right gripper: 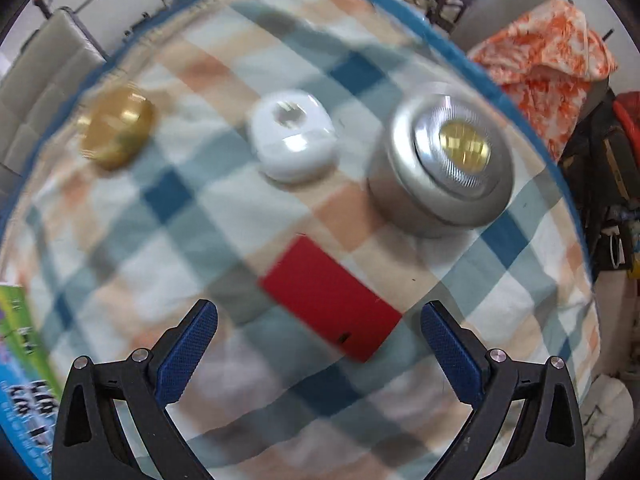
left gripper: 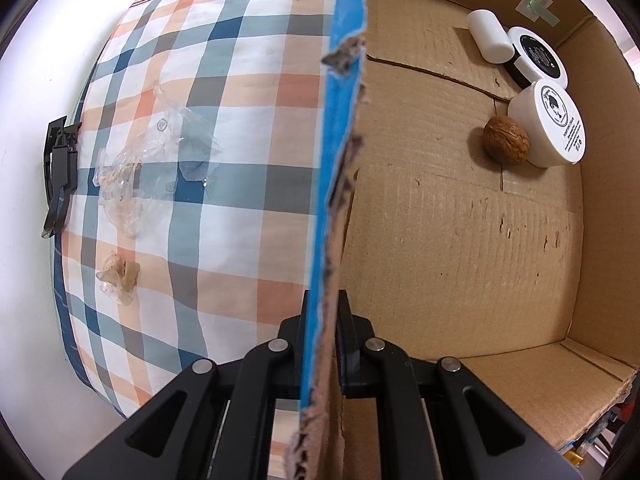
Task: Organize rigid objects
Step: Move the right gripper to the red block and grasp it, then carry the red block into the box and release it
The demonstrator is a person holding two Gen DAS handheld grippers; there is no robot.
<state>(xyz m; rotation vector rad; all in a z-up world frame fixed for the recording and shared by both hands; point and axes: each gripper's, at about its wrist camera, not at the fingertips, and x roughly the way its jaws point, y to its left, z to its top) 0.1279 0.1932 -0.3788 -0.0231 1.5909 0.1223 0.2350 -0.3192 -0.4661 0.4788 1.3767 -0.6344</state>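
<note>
Left hand-held gripper (left gripper: 321,320) clamped on box wall (left gripper: 340,152); right (right gripper: 319,320) apart over diagonal red block (right gripper: 330,298).

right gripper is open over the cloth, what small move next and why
Probably ease the right gripper down and forward to straddle the red block. Its jaws stand wide open and empty, that block lies nearest between them, and the left gripper already clamps the cardboard box wall.

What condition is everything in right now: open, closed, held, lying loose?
Left gripper: jaws shut on the box wall.
Right gripper: jaws open, empty, above the red block.
Box: open, its wall clamped.
Walnut: whole, inside the box, against the white jar.
White jar: lidded, on its side.
Black jar: lidded.
Red block: lying flat on the cloth.
Puck light: on the cloth.
</note>
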